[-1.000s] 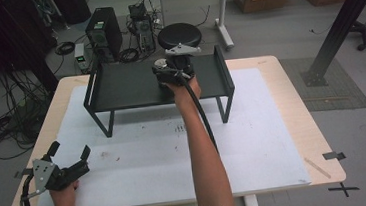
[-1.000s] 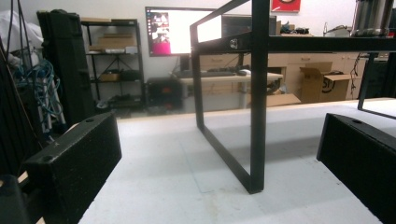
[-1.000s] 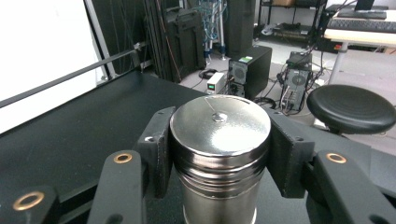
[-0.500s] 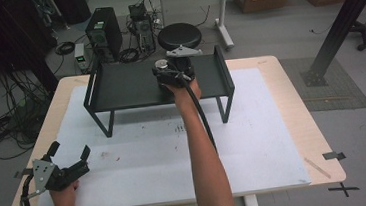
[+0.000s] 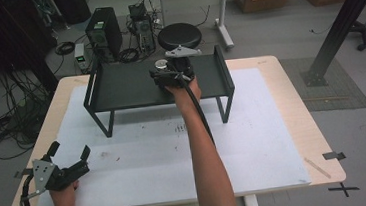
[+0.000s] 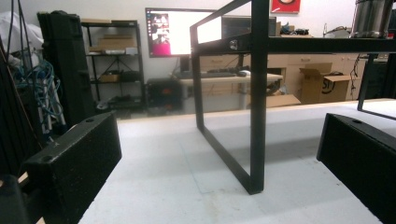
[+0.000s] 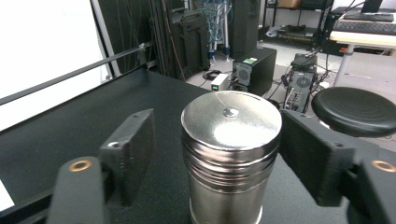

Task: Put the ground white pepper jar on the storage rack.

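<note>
Two black jaws of the right gripper (image 7: 219, 158) have just been opening and stand apart around the steel canister (image 7: 231, 158), upright between them on the black shelf (image 7: 70, 135): a gap on its left, the right pad close beside it.

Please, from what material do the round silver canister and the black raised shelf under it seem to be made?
The round silver canister looks like polished steel: its flat lid mirrors the light, with ridged rings below the rim. The black raised shelf seems to be painted metal with a matte finish: thin square-section legs joined by a bolt, no glare. Either could be otherwise underneath.
</note>
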{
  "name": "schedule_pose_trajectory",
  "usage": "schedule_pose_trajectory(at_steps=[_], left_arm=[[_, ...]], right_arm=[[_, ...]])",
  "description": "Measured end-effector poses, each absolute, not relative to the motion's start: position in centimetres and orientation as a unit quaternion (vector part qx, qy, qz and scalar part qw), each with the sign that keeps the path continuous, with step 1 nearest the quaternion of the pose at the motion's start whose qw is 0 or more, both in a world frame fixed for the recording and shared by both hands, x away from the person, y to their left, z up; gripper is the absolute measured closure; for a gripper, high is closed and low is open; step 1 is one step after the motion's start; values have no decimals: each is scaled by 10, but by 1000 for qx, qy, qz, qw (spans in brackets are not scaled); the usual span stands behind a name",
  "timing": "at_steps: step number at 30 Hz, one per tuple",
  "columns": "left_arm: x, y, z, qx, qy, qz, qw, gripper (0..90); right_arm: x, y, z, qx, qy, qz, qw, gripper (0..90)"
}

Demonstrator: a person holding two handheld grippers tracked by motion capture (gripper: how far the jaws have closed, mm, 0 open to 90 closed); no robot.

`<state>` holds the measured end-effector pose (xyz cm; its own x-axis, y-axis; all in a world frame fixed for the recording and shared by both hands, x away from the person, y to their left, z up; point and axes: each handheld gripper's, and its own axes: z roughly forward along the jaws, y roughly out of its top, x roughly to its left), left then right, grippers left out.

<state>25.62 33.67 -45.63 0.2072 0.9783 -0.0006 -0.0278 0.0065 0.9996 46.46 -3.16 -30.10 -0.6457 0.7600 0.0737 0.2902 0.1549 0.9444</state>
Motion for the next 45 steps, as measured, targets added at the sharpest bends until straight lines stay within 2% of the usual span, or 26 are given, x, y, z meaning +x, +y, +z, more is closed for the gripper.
schedule_pose_trajectory(at_steps=[12,17,45], left_arm=[[256,337,-456,542,439,451,557,2],[256,337,-456,542,439,451,557,2],[256,336,-456,543,438,451,557,2]], right_arm=[[456,-37,-294,360,717,552,226,48],[451,-42,-290,366,707,562,225,3],[419,-74,-281,356,702,571,232,0]])
